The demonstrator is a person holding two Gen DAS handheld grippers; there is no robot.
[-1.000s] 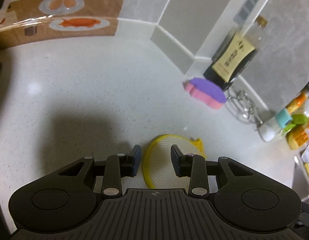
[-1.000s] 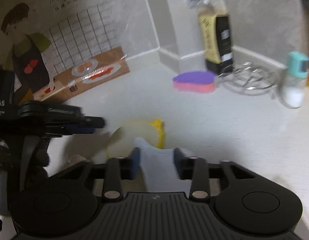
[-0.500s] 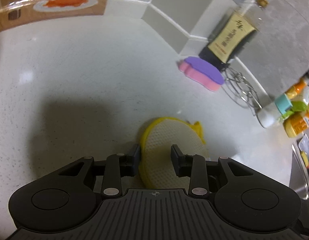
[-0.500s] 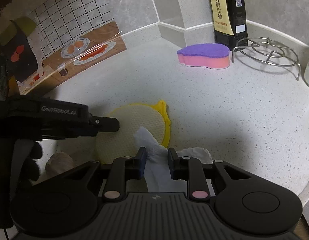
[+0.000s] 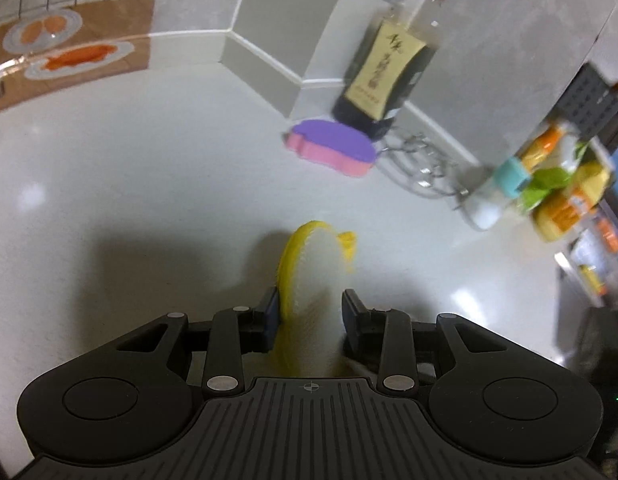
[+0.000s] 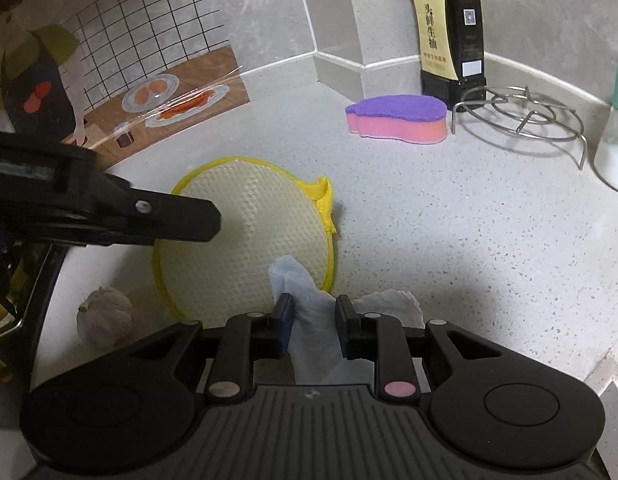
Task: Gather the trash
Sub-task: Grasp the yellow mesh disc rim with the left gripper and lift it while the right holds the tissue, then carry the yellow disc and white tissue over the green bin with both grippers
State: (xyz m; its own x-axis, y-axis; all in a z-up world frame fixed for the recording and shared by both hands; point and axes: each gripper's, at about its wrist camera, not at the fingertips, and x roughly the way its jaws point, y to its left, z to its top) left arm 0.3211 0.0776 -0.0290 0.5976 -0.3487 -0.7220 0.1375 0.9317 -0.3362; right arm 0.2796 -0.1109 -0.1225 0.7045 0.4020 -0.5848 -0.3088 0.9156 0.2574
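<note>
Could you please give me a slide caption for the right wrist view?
Right claw grips a crumpled tissue beside the yellow-rimmed scrubbing pad that the left claw holds.

Both wrist cameras are looking forward, low and close over the countertop (image 6: pixel 449 216), toward the wall corner. Both are sharing the yellow pad (image 5: pixel 309 280), sponge (image 6: pixel 397 118) and sauce bottle (image 5: pixel 385 76).

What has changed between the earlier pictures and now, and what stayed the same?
The left hand-held gripper has tilted the yellow round pad up on edge. The right hand-held gripper closed on the white tissue. The sponge, soy bottle and wire trivet stayed put.
</note>
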